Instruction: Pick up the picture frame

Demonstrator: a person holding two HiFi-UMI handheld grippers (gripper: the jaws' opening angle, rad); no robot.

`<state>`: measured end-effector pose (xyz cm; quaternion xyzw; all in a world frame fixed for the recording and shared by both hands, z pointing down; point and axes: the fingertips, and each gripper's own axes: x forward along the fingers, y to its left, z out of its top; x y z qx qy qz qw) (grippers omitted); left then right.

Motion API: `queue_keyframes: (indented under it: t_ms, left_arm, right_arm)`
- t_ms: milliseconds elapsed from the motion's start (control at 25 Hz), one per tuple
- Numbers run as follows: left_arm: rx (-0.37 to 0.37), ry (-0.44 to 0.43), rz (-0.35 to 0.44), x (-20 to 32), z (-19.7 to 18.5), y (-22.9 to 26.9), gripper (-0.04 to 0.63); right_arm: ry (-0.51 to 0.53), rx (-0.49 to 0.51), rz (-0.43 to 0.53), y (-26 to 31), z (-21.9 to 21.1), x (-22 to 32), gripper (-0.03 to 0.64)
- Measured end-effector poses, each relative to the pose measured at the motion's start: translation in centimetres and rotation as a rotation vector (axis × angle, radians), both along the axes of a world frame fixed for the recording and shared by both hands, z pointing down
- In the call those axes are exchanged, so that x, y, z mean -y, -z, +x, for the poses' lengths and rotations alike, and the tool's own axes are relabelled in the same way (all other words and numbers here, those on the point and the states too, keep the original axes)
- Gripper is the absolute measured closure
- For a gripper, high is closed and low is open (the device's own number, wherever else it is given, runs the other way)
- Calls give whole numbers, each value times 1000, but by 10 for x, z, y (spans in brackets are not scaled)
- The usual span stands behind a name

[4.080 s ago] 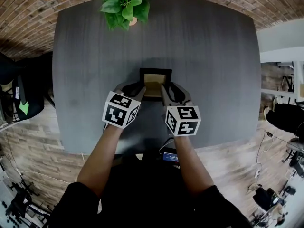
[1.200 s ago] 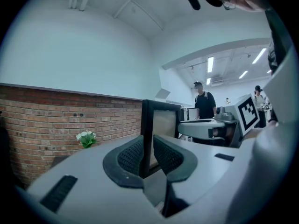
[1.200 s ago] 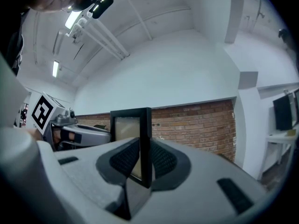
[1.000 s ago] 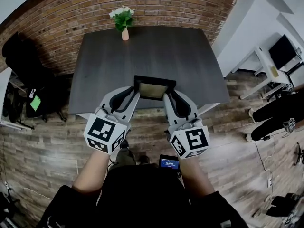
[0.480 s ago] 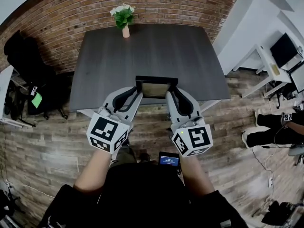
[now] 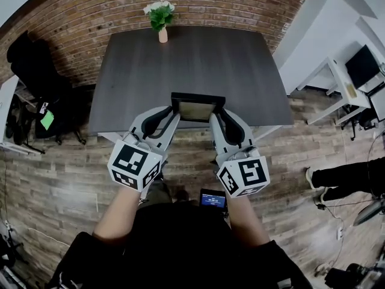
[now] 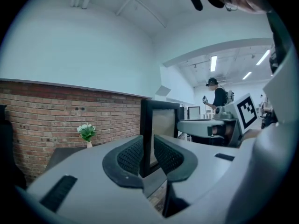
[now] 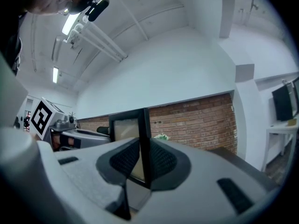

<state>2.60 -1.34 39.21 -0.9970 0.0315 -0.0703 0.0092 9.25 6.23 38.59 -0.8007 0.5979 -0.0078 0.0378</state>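
Observation:
The picture frame (image 6: 197, 109), black-edged with a pale pane, hangs in the air over the near edge of the dark table (image 6: 186, 59). My left gripper (image 6: 172, 115) is shut on the frame's left side and my right gripper (image 6: 215, 117) on its right side. In the left gripper view the frame (image 7: 163, 120) stands upright, its black edge between the ribbed pads of the left gripper (image 7: 148, 146). In the right gripper view the frame's (image 8: 127, 129) other edge is pinched by the right gripper (image 8: 145, 154). Each gripper view shows the other gripper beyond the frame.
A small vase of green leaves (image 6: 161, 17) stands at the table's far edge, against a brick wall. A dark chair (image 6: 36, 71) is at the left. A white desk with a monitor (image 6: 363, 65) and a person's legs (image 6: 343, 176) are at the right. Wood floor lies below.
Four seconds ago the frame was low at the table top; now it is held high above the near edge. Over the last second both grippers have barely shifted.

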Motion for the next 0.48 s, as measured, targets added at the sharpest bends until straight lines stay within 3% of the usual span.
queue_keyframes:
  t_ms: [480]
  left_arm:
    - [-7, -21, -13, -5, 7, 1, 527]
  right_arm:
    - [0, 21, 0, -5, 4, -7, 545]
